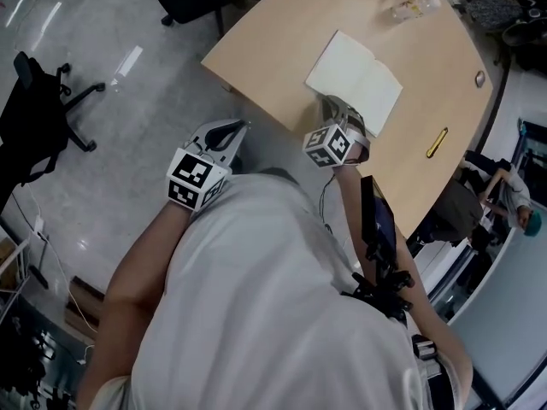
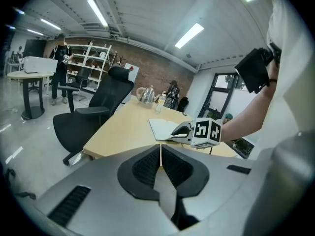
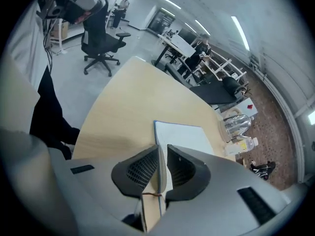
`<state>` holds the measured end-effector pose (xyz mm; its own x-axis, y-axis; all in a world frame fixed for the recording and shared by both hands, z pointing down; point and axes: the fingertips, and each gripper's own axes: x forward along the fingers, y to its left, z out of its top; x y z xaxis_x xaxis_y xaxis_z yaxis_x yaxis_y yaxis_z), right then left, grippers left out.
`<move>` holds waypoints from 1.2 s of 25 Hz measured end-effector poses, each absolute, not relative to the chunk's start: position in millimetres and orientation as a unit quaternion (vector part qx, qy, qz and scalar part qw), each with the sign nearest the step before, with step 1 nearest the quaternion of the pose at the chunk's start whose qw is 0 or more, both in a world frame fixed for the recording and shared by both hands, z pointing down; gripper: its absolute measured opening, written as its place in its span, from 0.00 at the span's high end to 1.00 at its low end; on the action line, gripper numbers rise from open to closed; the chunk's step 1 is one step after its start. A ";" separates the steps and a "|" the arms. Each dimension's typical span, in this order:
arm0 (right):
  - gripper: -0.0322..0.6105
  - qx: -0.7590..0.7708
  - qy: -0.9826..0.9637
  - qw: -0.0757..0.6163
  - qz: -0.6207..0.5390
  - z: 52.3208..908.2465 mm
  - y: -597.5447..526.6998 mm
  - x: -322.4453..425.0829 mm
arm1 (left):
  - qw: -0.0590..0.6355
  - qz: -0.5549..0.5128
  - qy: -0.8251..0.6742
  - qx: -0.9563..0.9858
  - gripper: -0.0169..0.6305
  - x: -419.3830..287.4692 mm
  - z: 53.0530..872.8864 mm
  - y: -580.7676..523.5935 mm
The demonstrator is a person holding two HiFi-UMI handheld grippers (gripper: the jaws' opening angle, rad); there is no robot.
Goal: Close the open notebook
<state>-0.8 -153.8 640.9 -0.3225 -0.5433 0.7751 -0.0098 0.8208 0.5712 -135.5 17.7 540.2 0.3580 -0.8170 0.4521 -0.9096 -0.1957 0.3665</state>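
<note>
The open notebook [image 1: 355, 79] lies white-paged on the tan table [image 1: 273, 49]. My right gripper [image 1: 336, 109] sits at its near edge, shut on the notebook's near leaf. In the right gripper view that leaf stands on edge between the jaws of my right gripper [image 3: 162, 151], while the far page [image 3: 179, 134] lies flat. My left gripper [image 1: 231, 129] hangs off the table's left corner over the floor; in its own view the jaws of the left gripper [image 2: 161, 149] are shut on nothing. From there the notebook [image 2: 161, 128] and the right gripper's marker cube [image 2: 206, 132] show ahead.
A yellow pen [image 1: 437, 142] lies right of the notebook near the table edge. A plastic bottle [image 1: 413, 7] and a jug stand at the far end. Black office chairs [image 1: 43, 101] [image 2: 93, 112] stand on the floor to the left.
</note>
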 end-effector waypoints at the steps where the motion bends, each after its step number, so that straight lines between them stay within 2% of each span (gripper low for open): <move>1: 0.88 0.177 -0.773 0.556 -0.250 642.2 -154.8 -2.7 | 0.297 0.079 -0.562 0.768 0.95 -137.5 540.5 18.0; 3: 0.80 0.178 -0.761 0.563 -0.270 645.7 -158.6 -5.3 | 0.299 0.081 -0.563 0.767 0.95 -140.7 541.2 18.1; 6: 0.77 0.173 -0.736 0.574 -0.314 651.2 -164.3 -8.8 | 0.300 0.084 -0.562 0.766 0.95 -142.8 541.9 18.4; 12: 0.77 0.157 -0.693 0.597 -0.373 662.2 -166.0 -10.0 | 0.304 0.088 -0.563 0.763 0.95 -146.7 545.9 22.8; 22: 0.78 0.166 -0.680 0.603 -0.382 671.4 -169.5 -12.4 | 0.304 0.091 -0.563 0.763 0.95 -148.2 545.7 18.4; 30: 0.87 0.162 -0.671 0.609 -0.391 683.6 -164.4 -8.9 | 0.306 0.094 -0.560 0.764 0.95 -142.2 547.0 20.5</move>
